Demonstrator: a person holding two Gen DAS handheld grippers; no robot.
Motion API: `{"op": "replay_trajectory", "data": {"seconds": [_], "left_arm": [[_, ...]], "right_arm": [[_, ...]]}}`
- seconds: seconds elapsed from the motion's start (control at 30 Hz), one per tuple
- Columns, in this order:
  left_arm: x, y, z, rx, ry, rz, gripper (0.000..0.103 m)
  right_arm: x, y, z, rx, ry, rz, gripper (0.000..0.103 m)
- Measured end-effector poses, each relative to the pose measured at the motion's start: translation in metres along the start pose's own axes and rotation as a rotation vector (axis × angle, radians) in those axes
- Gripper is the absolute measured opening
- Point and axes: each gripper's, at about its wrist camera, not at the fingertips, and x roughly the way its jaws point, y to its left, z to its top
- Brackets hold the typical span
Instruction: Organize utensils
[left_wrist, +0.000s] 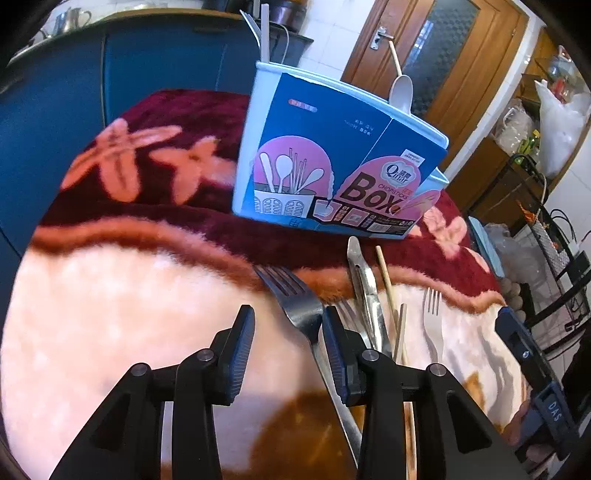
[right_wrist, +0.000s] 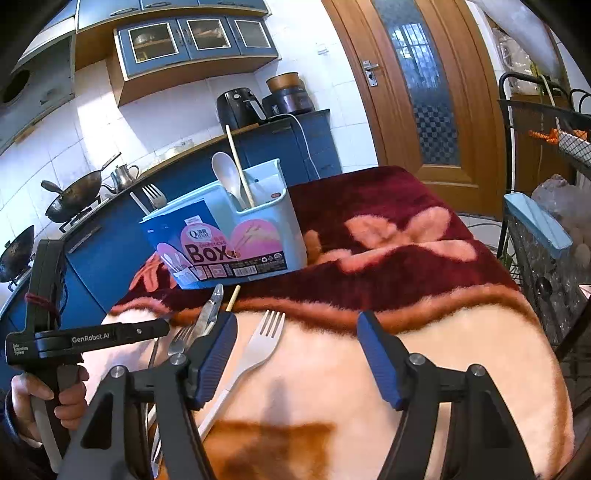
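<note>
A pale blue chopsticks box stands on the dark red part of the blanket and holds a white spoon, a wooden stick and a fork. My left gripper is open just above the blanket. A steel fork lies between its fingers, close to the right one. Steel tongs, wooden chopsticks and a white fork lie to its right. My right gripper is open and empty, with the white fork by its left finger.
A plush pink and dark red blanket covers the table. Blue kitchen cabinets stand behind, a wooden door at the back right. A black wire rack with bags stands off the table's right edge.
</note>
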Motion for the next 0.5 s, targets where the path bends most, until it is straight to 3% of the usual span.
{"op": "replay_trajectory", "data": {"seconds": [0.17, 0.27, 0.5], "left_arm": [[0.012, 0.006, 0.002, -0.059, 0.004, -0.099, 0.038], [0.015, 0.011, 0.007, -0.093, -0.010, -0.129, 0.029], [0.023, 0.025, 0.012, -0.209, 0.018, -0.217, 0.028]], "right_arm": [[-0.002, 0.000, -0.001, 0.003, -0.013, 0.030, 0.070], [0.001, 0.000, -0.001, 0.004, 0.000, 0.034, 0.070], [0.005, -0.001, -0.002, 0.019, 0.024, 0.040, 0.070]]}}
